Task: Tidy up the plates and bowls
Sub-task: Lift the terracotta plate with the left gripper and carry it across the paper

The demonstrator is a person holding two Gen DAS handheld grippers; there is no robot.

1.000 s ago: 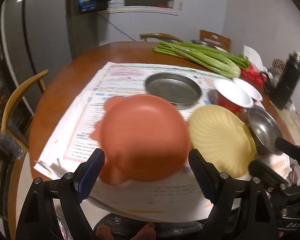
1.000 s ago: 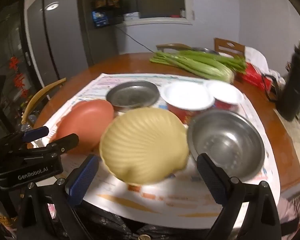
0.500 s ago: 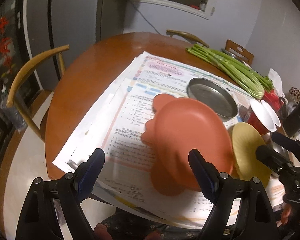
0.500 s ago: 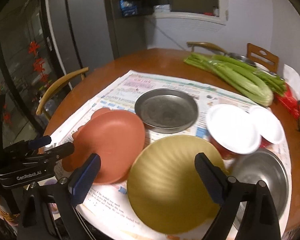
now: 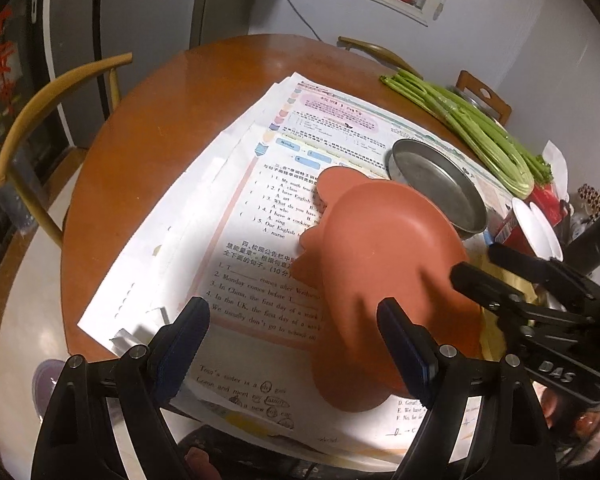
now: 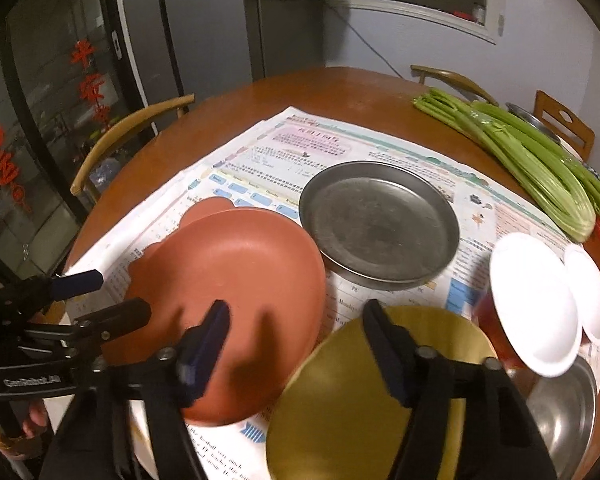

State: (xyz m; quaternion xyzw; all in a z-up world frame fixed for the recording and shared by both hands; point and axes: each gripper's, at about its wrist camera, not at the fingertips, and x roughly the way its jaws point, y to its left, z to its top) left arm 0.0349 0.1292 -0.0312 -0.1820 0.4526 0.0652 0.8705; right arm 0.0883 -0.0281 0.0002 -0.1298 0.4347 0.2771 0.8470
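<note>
A terracotta animal-shaped plate [image 5: 384, 280] [image 6: 236, 300] lies on the newspaper near the table's front. A yellow shell-shaped plate [image 6: 364, 392] lies to its right, mostly hidden in the left wrist view [image 5: 512, 296]. A flat steel plate [image 6: 380, 220] [image 5: 440, 184] sits behind them. Two white-lidded red bowls [image 6: 536, 304] and a steel bowl [image 6: 564, 408] are at the right. My left gripper [image 5: 296, 344] is open, low over the newspaper just left of the terracotta plate. My right gripper [image 6: 300, 336] is open above the gap between the terracotta and yellow plates.
Newspaper [image 5: 260, 208] covers the round wooden table [image 5: 140, 128]. Celery stalks [image 6: 532, 160] lie at the back right. Wooden chairs [image 5: 40, 128] stand around the table. A dark bottle [image 5: 596, 236] stands at the far right.
Both grippers have swung left and lower over the table. The plates now sit further right in each view. Nothing was picked up.
</note>
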